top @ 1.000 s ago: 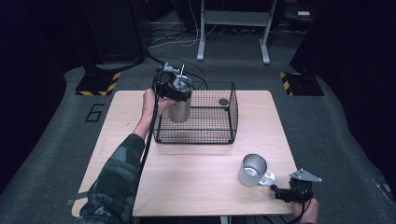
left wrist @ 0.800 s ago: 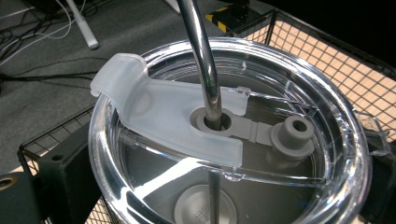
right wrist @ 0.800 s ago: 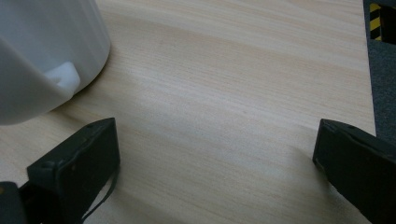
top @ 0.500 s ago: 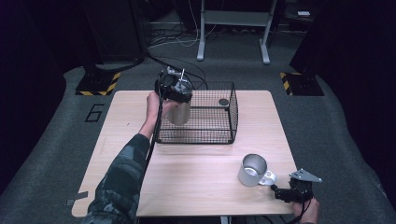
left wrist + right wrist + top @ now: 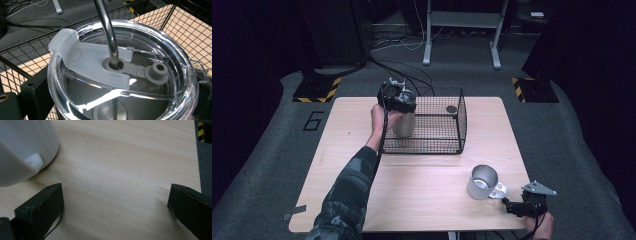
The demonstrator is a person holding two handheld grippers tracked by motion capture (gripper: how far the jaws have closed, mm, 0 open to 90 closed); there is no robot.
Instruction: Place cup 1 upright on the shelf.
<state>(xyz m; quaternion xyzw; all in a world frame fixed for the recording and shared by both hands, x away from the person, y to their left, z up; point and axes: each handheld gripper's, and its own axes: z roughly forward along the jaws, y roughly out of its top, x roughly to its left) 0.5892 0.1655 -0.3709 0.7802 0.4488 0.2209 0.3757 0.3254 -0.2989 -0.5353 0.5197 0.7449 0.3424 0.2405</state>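
A steel tumbler (image 5: 404, 125) with a clear lid (image 5: 120, 75) and a metal straw (image 5: 106, 27) stands upright inside the left end of the black wire basket (image 5: 447, 150). My left gripper (image 5: 398, 98) is above it, shut on the tumbler just under the lid, with a black jaw on each side in the left gripper view. I cannot tell whether the tumbler rests on the basket floor. A metal mug (image 5: 482, 182) with a white handle (image 5: 499, 191) stands at the table's front right. My right gripper (image 5: 510, 205) lies open just right of that handle. Its jaws hold nothing in the right gripper view, where the mug (image 5: 22, 147) is at the upper left.
A small dark round object (image 5: 451, 109) lies in the basket's far right corner. The wooden table (image 5: 412, 200) has bare room in front of the basket and on its left. The table's right edge and dark floor (image 5: 205, 157) lie close to the right gripper.
The left gripper has lowered the tumbler a little farther into the basket's left end. The right gripper and the mug have stayed put.
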